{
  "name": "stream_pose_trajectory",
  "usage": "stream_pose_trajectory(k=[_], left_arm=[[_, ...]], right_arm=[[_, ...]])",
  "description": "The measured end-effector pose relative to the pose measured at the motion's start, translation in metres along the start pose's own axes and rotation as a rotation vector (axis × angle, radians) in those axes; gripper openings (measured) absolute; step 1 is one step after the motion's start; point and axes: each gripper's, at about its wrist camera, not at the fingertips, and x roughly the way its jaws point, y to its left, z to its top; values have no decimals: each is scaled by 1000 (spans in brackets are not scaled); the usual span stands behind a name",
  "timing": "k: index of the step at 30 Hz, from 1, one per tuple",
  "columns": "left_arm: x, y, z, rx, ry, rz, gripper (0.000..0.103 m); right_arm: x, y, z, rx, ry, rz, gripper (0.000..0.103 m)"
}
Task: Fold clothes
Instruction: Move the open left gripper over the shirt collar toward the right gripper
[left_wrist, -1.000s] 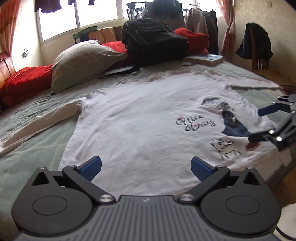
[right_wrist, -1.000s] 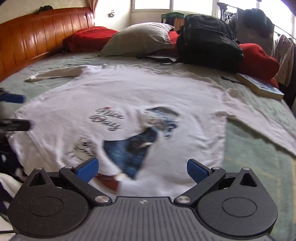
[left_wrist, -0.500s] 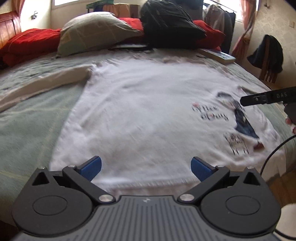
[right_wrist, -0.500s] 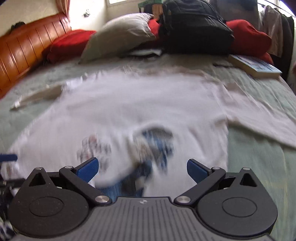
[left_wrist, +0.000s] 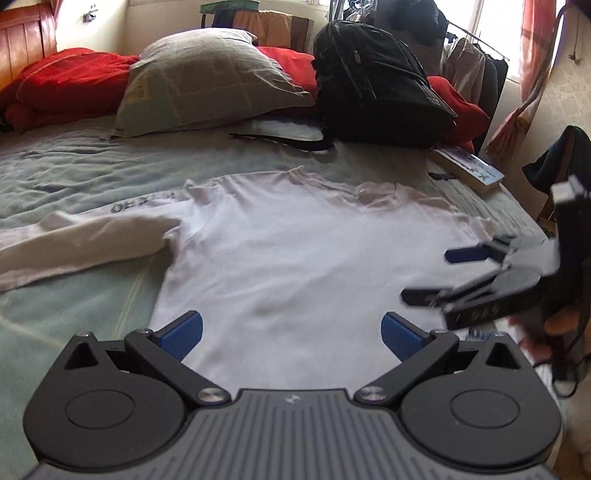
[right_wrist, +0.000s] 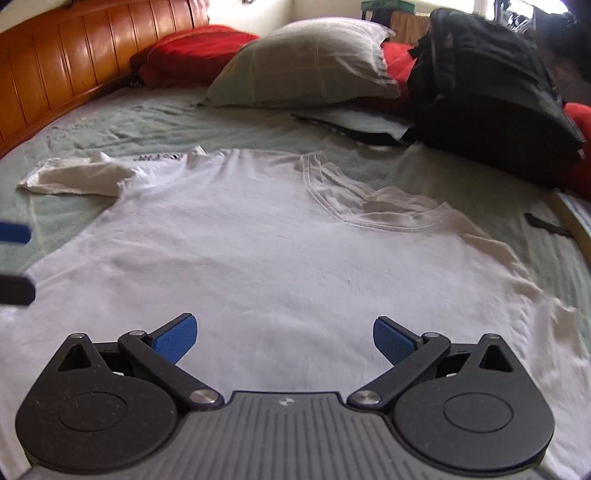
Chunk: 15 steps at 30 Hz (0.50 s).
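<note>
Left wrist view gave me my left claw (left_wrist: 291, 330) with its blue-padded fingers (left_wrist: 181, 330) spread wide and nothing between them, poised over the near hem of the white cotton T-shirt (left_wrist: 306, 258). That shirt lay flat on the pale green bedspread (left_wrist: 74, 173), plain side up, its neckline (right_wrist: 373, 206) toward the far end of the bed and one sleeve (left_wrist: 85, 240) stretched out to the left, rumpled. My right claw (left_wrist: 436, 275) came into that same view from the right edge, fingers apart and empty, hovering over the shirt's right side, a bit of my hand (left_wrist: 546, 332) blurred beneath it. From the right wrist camera, those blue pads (right_wrist: 173, 338) were spread over the shirt's lower body, gripping nothing. Beyond the collar sat a grey-green checked pillow (right_wrist: 306, 62), a black nylon backpack (right_wrist: 491, 85) just beside it, and red bedding (right_wrist: 192, 51) against the orange wooden headboard (right_wrist: 66, 70). A paperback book (left_wrist: 469, 168) lay near the bed's right edge, well apart from the shirt.
</note>
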Motion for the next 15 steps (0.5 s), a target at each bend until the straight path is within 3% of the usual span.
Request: stream_pose_trajectory(k=[3, 6, 12, 15], left_arm=[[29, -7, 27, 5, 13, 0, 102], [64, -13, 52, 18, 28, 1, 102], [150, -7, 88, -24, 92, -16, 102], [185, 3, 94, -52, 116, 20, 102]], right_arm=[[19, -9, 1, 14, 0, 34, 103], [29, -15, -11, 15, -65, 55, 103], [17, -20, -26, -6, -125, 81, 103], [16, -25, -26, 13, -124, 96, 103]])
